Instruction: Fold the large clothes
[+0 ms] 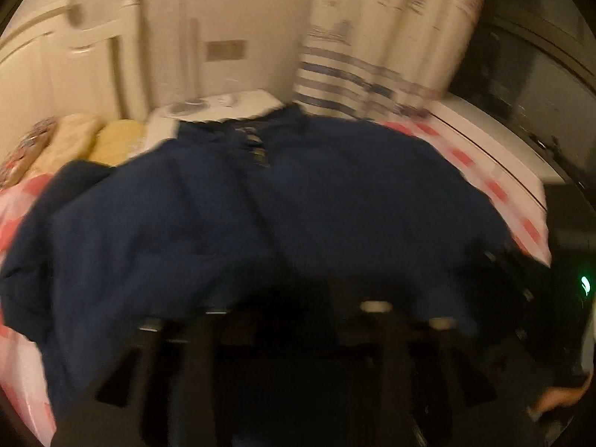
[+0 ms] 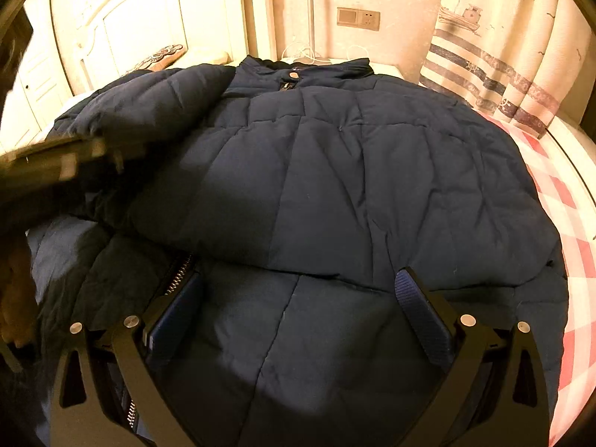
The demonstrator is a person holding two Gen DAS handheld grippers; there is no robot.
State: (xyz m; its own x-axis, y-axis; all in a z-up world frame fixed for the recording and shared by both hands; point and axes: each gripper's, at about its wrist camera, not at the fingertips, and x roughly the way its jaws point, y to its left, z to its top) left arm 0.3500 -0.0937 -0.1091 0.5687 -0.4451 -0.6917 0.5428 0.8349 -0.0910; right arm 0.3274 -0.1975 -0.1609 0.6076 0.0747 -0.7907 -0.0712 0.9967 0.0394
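Bed (image 2: 566,201): we see a pink-and-white checked sheet only at the edges; the rest lies under the jacket
Jacket (image 2: 335,171): a dark blue quilted jacket spreads over the bed, collar toward the headboard (image 2: 149,18); one side is folded across the front, and a zipper (image 2: 178,272) shows beneath the fold
Curtain (image 2: 503,56): striped, with a boat print, cut off at the top
Right gripper (image 2: 298,298): we see its fingers spread wide over the lower jacket, clasping nothing
Left gripper (image 1: 294,320): the left wrist view is badly blurred and dark; we make out fingers apart above the hem, nothing between them; in the right view it is a smear at the left edge
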